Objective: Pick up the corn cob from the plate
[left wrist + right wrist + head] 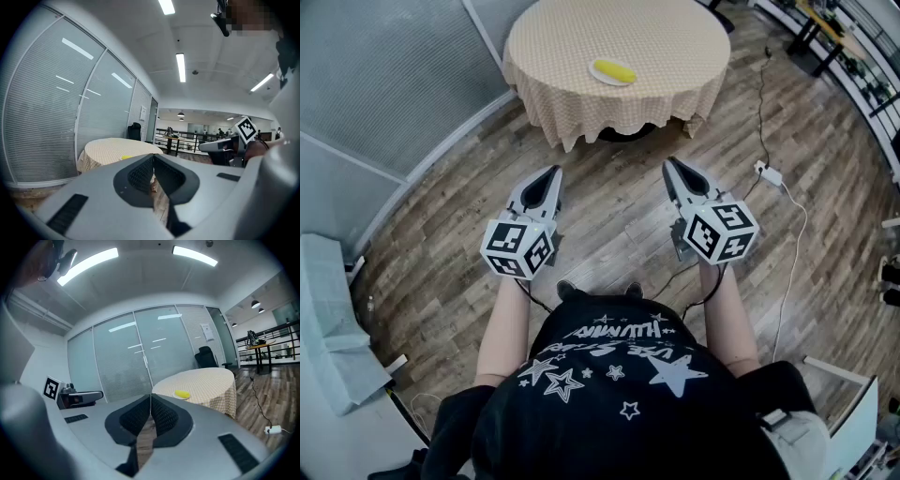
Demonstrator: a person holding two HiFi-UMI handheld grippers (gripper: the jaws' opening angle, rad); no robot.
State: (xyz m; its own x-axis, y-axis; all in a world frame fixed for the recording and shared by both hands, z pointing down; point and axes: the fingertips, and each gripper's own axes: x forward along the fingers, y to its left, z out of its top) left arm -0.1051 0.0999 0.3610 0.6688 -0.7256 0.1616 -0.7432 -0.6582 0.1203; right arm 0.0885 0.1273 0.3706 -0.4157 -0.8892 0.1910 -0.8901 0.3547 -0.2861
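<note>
A yellow corn cob [614, 70] lies on a small white plate [598, 77] on the round table [553, 56] with a checked cloth, far ahead of me. It also shows as a yellow shape, the corn cob [182, 393], in the right gripper view, and as a sliver, the corn cob [126, 157], in the left gripper view. My left gripper [553, 172] and right gripper [668, 163] hang side by side over the wooden floor, well short of the table. Both are shut with nothing between the jaws.
A glass wall with blinds [384, 84] curves along the left. A white power strip with cable [769, 174] lies on the floor at the right. A light-blue bench [328, 319] stands at the far left, shelving [853, 56] at the upper right.
</note>
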